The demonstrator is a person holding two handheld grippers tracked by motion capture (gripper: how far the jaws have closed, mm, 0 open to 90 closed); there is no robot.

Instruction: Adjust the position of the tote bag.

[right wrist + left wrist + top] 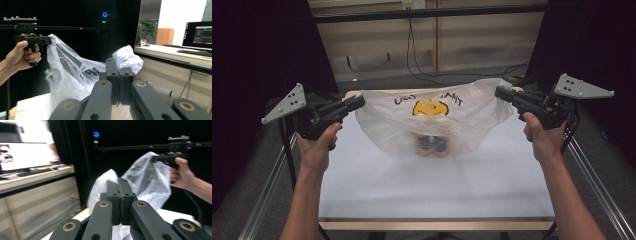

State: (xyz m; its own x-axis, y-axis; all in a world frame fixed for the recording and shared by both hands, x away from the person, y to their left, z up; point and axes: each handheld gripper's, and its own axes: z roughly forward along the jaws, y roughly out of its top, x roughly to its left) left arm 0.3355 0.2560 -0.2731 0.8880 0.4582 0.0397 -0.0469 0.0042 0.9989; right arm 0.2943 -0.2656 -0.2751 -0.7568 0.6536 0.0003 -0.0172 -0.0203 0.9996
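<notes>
A clear plastic bag (432, 120) with black lettering and a yellow smiley face hangs stretched between my two grippers above the white table (437, 185). Something dark and tan sits blurred inside its bottom (432, 144). My left gripper (358, 100) is shut on the bag's left handle (106, 180), jaws pressed together. My right gripper (501, 91) is shut on the right handle (126, 58). In the left gripper view the other hand's gripper (163, 158) pinches the bag's far side (147, 180); in the right gripper view the opposite gripper (47, 40) does likewise on the bag (67, 72).
The table has a wooden front edge (437, 225) and metal rails (267, 190) along its sides. Black curtains (257, 45) stand to both sides. Cables (417, 55) run over the floor behind. A desk with monitors (197, 35) lies beyond the right gripper.
</notes>
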